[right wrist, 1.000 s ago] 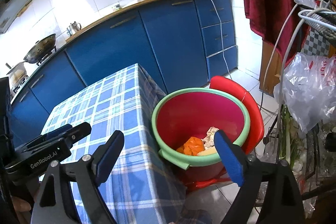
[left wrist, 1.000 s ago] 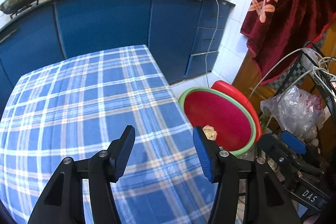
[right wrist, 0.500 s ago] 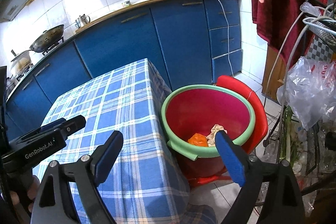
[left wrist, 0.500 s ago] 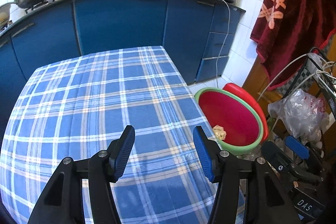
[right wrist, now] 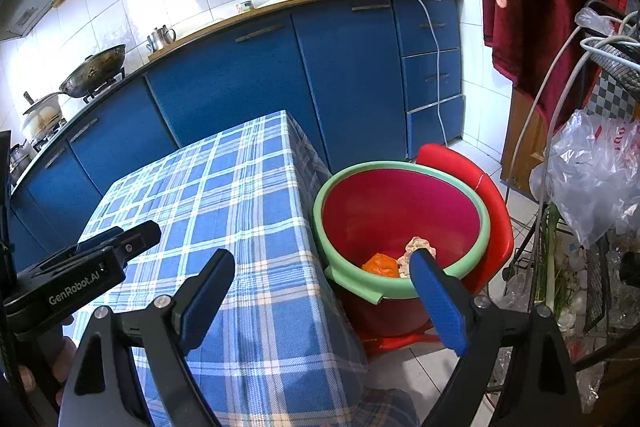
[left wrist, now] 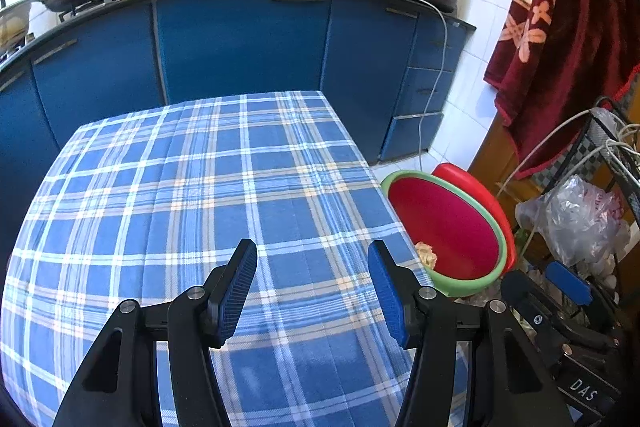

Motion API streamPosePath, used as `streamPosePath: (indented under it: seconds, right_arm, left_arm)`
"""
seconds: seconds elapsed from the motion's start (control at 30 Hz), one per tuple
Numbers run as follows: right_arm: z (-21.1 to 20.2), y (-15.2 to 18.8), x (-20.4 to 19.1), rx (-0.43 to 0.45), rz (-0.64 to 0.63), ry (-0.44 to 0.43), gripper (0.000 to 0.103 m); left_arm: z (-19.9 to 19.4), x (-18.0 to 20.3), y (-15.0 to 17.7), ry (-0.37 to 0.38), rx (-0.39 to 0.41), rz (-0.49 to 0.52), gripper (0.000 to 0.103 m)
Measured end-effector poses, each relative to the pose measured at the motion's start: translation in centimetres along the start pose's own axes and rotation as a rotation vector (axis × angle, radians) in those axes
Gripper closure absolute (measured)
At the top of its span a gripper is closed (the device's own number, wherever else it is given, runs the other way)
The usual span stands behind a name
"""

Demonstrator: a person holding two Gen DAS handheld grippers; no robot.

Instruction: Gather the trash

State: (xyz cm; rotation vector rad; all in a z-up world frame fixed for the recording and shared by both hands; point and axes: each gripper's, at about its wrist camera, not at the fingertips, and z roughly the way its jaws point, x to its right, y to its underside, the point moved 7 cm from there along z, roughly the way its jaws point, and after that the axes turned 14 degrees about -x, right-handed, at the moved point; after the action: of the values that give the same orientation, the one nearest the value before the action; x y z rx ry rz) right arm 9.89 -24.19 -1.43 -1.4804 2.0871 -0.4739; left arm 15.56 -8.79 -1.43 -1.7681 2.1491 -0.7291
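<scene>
Both grippers hang empty with jaws apart, the left gripper (left wrist: 312,287) over the checked cloth (left wrist: 180,195), the right gripper (right wrist: 320,301) wider, with the bin (right wrist: 400,187) at its one o'clock holding trash (right wrist: 400,261).

Left gripper (left wrist: 312,287) and right gripper (right wrist: 324,295) both angled downward, jaws apart, nothing held between them.

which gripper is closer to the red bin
Right. The right gripper hangs at the table edge, one finger overlapping the bin rim. The left gripper is over the tablecloth, further from it.
</scene>
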Motion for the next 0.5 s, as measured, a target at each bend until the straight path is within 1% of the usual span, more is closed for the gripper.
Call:
streamPosePath:
  seconds: [0.5]
  right_arm:
    - [-0.06, 0.01, -0.03, 0.0, 0.001, -0.001, 0.012]
  left_arm:
    - [-0.39, 0.02, 0.0, 0.003, 0.014, 0.003, 0.044]
